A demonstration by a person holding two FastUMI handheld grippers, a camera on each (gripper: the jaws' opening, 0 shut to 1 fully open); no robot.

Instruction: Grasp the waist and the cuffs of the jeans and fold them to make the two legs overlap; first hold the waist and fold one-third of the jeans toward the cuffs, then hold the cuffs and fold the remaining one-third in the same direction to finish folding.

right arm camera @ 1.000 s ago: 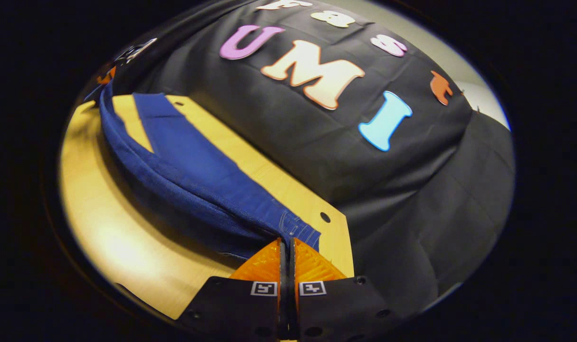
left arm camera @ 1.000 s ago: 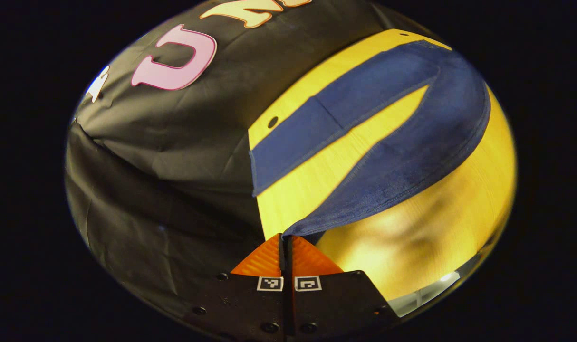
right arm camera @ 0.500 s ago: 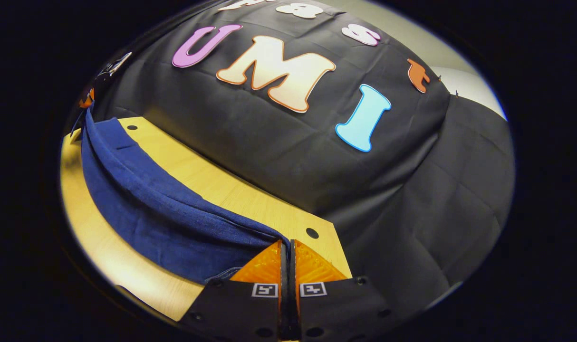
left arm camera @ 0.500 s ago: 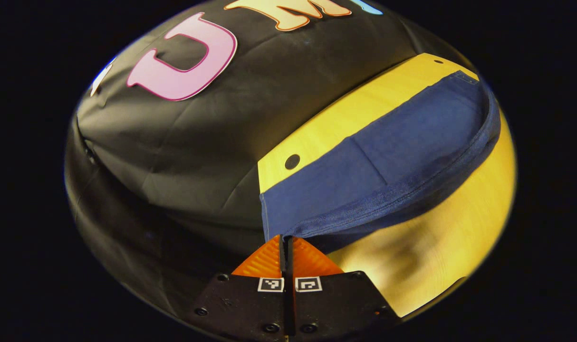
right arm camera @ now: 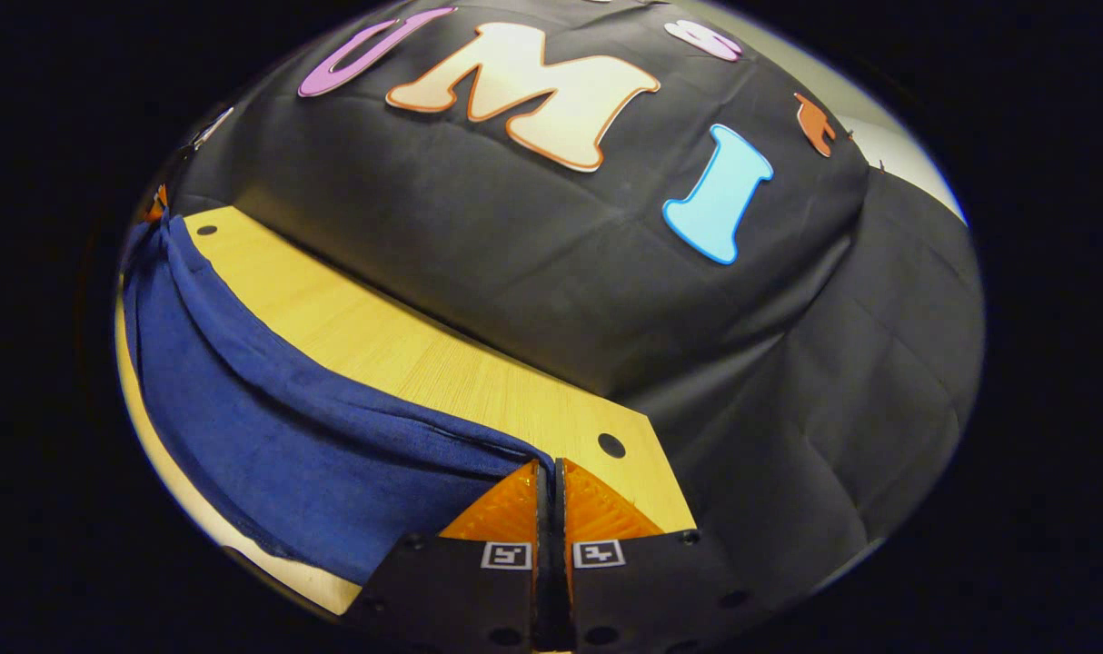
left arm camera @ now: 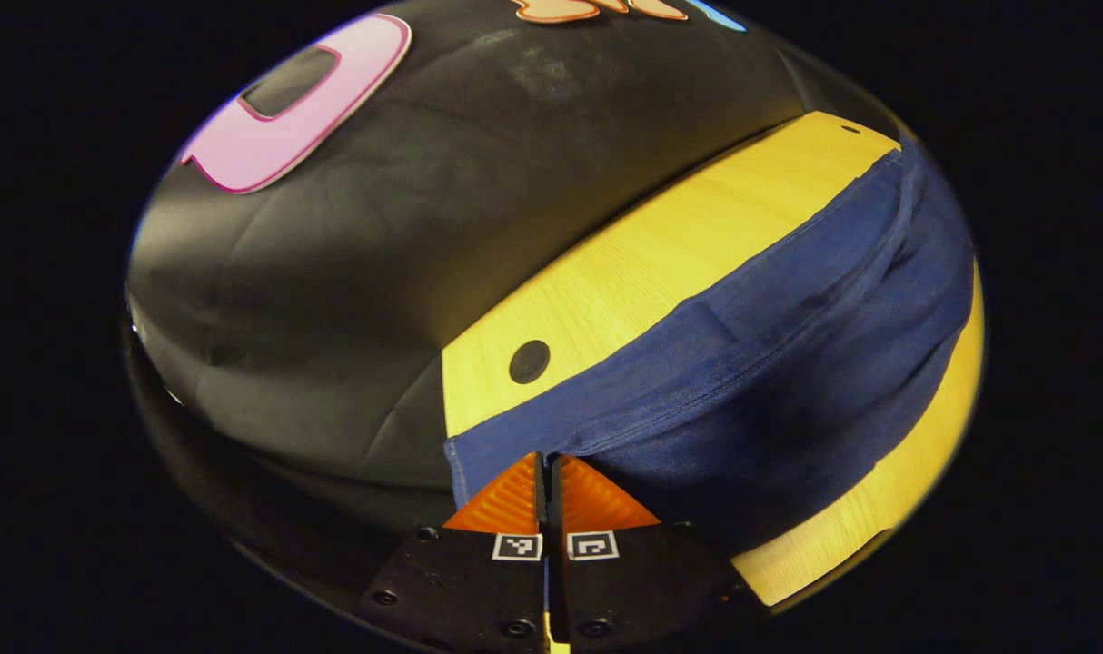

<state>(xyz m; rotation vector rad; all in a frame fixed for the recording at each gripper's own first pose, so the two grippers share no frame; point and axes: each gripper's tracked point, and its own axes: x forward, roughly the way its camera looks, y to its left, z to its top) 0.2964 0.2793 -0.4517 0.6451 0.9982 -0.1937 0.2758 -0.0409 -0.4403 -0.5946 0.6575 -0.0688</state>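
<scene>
Jeans [left arm camera: 788, 363] hung as a long blue band over the wooden table [left arm camera: 624, 272], stretched between the two grippers with the far leg under the near one. Left gripper [left arm camera: 549, 472] was clenched on one end of the cloth; right gripper [right arm camera: 549, 481] was clenched on the other end. Denim looked soft and fairly heavy, sagging in the middle, so it should drape rather than slide. Hems and waistband seemed the firmest places to pinch.
</scene>
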